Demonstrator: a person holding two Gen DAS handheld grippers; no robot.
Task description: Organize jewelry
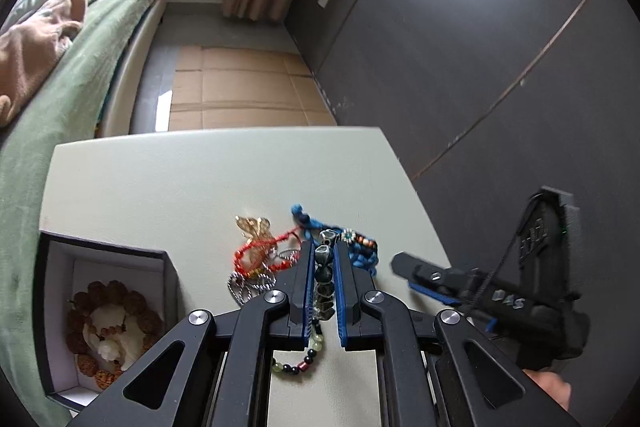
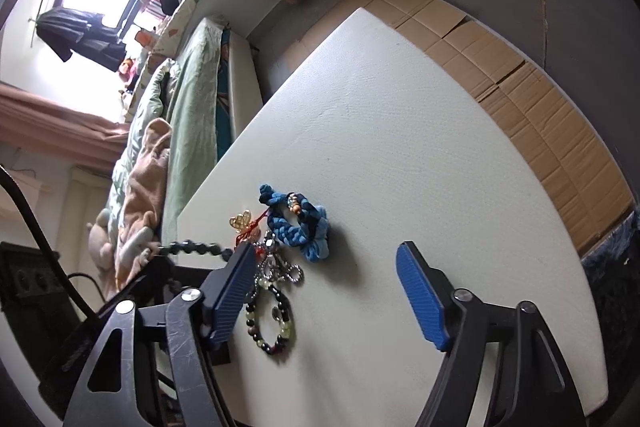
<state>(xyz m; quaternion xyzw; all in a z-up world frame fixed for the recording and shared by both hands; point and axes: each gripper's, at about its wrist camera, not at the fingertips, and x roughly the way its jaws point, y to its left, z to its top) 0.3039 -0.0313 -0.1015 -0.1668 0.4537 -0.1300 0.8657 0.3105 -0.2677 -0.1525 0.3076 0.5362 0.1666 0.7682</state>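
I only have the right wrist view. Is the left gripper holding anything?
Observer: Yes, the left gripper is shut on a dark bead strand.
Operator: Is there a box anywhere?
Observer: Yes, an open box stands to that gripper's left.
Operator: Is it empty?
Observer: No, a brown bead bracelet lies in it.
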